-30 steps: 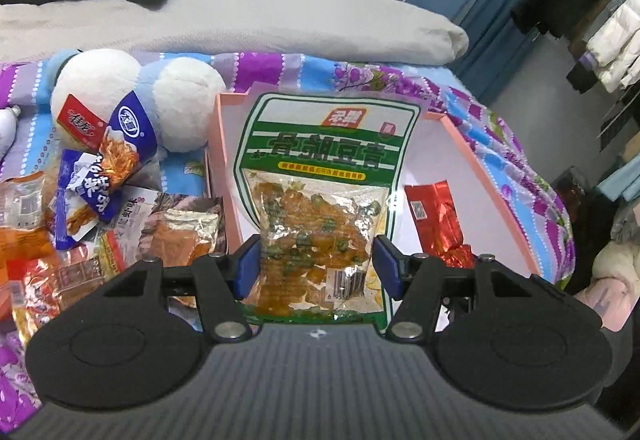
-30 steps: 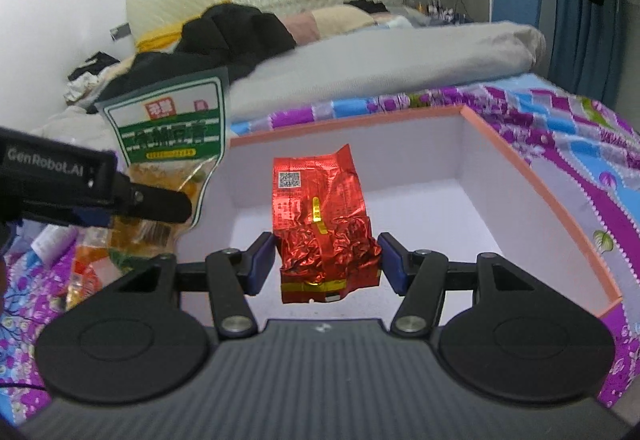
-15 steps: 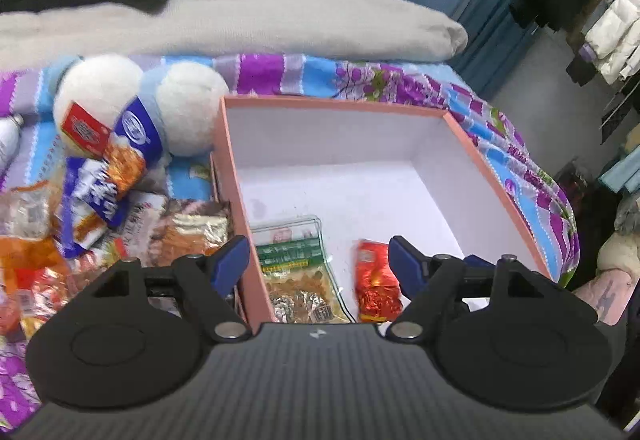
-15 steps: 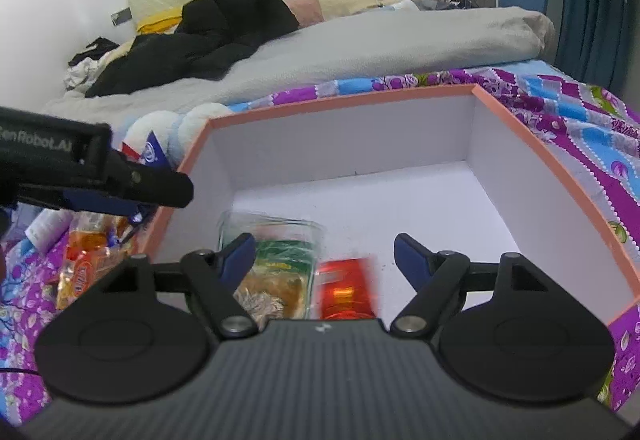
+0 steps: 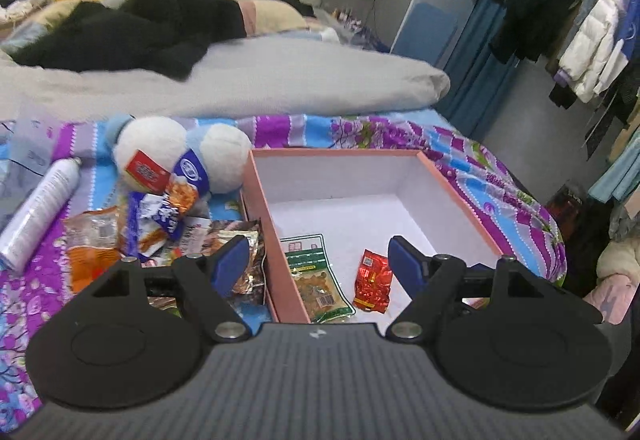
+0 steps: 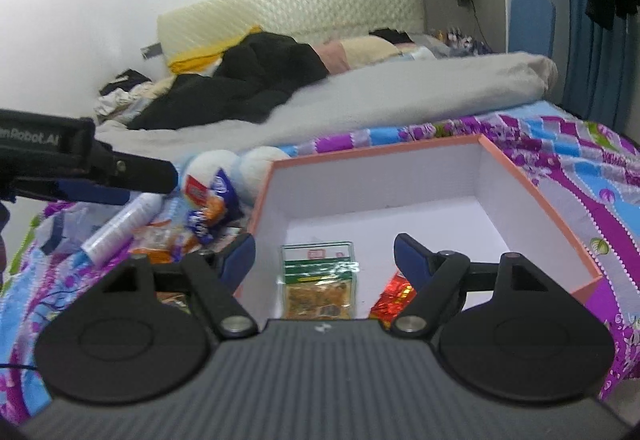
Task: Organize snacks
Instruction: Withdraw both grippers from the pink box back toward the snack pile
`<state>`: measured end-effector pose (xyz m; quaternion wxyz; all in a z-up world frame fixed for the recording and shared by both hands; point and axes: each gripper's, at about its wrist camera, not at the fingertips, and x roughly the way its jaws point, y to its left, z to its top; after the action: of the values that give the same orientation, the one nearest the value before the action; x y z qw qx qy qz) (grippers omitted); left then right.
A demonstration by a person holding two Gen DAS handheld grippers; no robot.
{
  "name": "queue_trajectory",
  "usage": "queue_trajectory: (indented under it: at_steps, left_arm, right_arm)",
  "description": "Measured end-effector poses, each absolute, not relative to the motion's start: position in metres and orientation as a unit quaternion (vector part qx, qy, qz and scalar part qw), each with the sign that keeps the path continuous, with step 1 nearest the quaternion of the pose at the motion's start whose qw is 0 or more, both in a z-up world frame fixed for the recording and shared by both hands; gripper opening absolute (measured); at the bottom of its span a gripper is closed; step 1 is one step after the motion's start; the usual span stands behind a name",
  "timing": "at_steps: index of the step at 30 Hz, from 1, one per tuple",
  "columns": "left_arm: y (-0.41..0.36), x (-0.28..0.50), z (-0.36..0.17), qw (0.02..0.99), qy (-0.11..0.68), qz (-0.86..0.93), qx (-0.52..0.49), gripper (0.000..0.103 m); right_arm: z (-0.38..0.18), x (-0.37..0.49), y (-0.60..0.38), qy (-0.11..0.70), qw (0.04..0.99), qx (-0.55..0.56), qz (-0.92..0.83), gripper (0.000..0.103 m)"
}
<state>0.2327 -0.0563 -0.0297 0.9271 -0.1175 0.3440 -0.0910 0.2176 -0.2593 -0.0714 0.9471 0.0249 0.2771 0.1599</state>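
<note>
A pink box (image 5: 452,189) with a white inside sits on the bed. Flat on its floor lie a green-labelled snack bag (image 5: 316,278) and a red foil packet (image 5: 373,280). My left gripper (image 5: 318,256) hangs open above the box's near left wall, holding nothing. In the right wrist view the same box (image 6: 532,184) holds the green bag (image 6: 318,282) and the red packet (image 6: 394,294); my right gripper (image 6: 325,254) is open and empty above them. The left gripper's body shows at that view's left edge. A pile of loose snack packets (image 5: 160,224) lies left of the box.
A white and blue plush toy (image 5: 180,152) rests behind the snack pile, with a silver spray can (image 5: 38,214) further left. A grey duvet (image 5: 240,80) and black clothing (image 5: 132,28) cover the bed beyond. Hanging clothes (image 5: 592,40) fill the right side.
Both grippers opened and dropped their loads: the green bag and red packet now lie in the box. Both grippers then rose and pulled back from the box.
</note>
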Motion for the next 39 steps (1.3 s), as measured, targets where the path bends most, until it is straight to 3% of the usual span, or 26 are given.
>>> queue_trajectory:
  at_steps: [20, 39]
  left_arm:
    - [-0.026, 0.065, -0.011, 0.947, 0.292, -0.045, -0.123, 0.080]
    - [0.014, 0.034, -0.034, 0.940, 0.302, -0.003, -0.160, 0.081]
  right_arm:
    - [-0.050, 0.111, -0.246, 0.255, 0.946, 0.026, 0.200, 0.078]
    - [-0.064, 0.080, -0.215, 0.262, 0.935, 0.011, 0.240, 0.078]
